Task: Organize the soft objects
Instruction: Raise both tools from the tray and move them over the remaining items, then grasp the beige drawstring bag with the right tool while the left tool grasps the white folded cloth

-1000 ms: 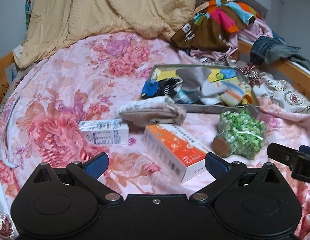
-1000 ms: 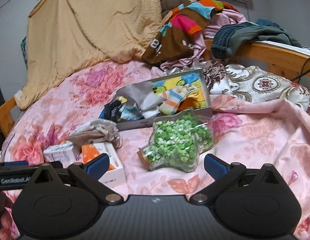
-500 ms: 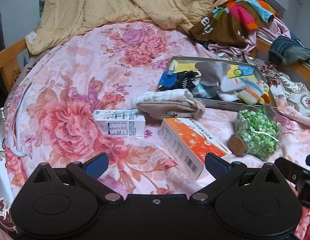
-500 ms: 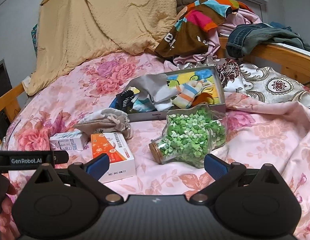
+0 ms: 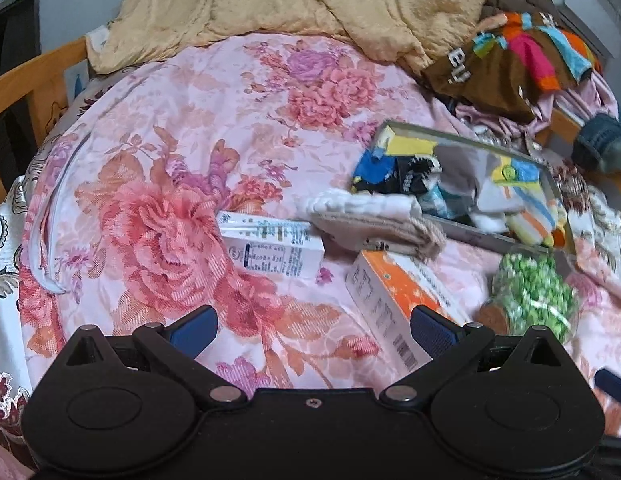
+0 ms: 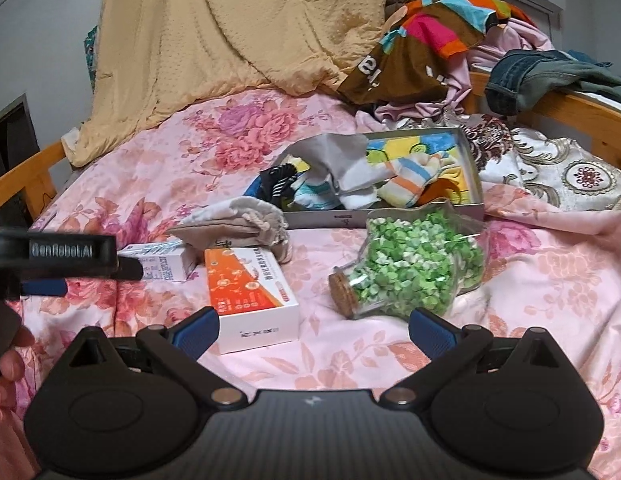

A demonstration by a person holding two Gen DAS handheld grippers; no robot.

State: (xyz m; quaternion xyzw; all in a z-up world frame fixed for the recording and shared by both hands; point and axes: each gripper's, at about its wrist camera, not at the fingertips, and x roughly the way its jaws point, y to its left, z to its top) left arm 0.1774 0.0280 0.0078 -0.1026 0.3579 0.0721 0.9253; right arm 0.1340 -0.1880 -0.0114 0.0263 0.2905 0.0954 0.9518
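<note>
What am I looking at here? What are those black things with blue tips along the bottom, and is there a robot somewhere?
No robot: a person holds a hand-held gripper in each hand, each with a camera looking along its fingers. The left gripper and right gripper are both open, holding nothing. On the pink floral bedsheet lie a beige drawstring cloth pouch, an orange-and-white carton, a small white carton, a corked glass jar of green paper stars and a shallow grey tray of socks.
</note>
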